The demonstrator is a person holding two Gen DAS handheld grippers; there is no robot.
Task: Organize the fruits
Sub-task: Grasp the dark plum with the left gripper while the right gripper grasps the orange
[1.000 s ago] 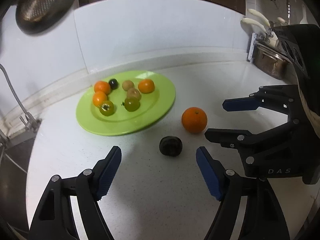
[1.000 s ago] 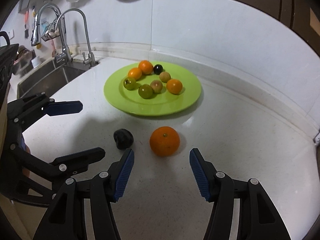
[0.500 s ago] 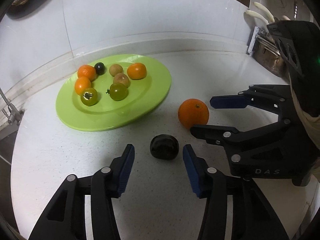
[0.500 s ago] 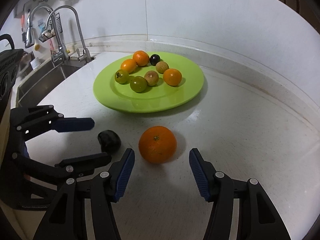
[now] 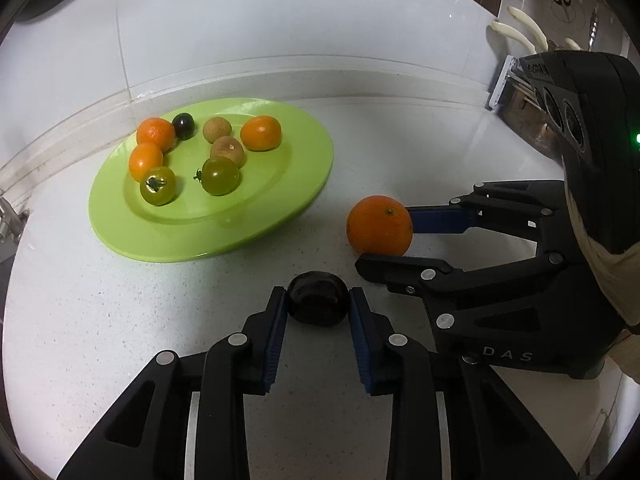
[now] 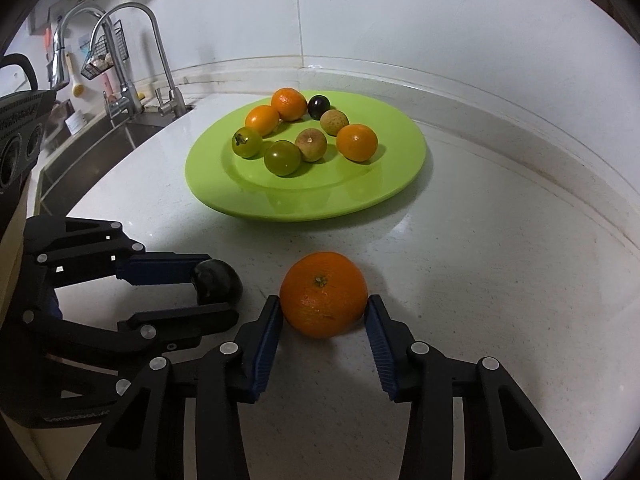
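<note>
A green plate (image 5: 288,208) (image 6: 400,184) holds several small fruits: oranges, green tomatoes, brown fruits and a dark one. On the white counter in front of it lie a dark round fruit (image 5: 318,298) (image 6: 218,282) and a big orange (image 5: 379,231) (image 6: 323,294). My left gripper (image 5: 318,300) (image 6: 208,288) is shut on the dark fruit, both pads touching it. My right gripper (image 6: 324,312) (image 5: 384,236) is shut on the big orange, pads against its two sides. Both fruits rest on the counter.
A sink (image 6: 80,148) with two taps (image 6: 132,60) lies at the counter's left end. A rack with a metal pot (image 5: 528,128) stands at the far right. A tiled wall (image 5: 280,12) backs the counter.
Both grippers moved forward and closed: the left onto the dark fruit, the right onto the big orange. Earlier both were open and behind the fruits.
</note>
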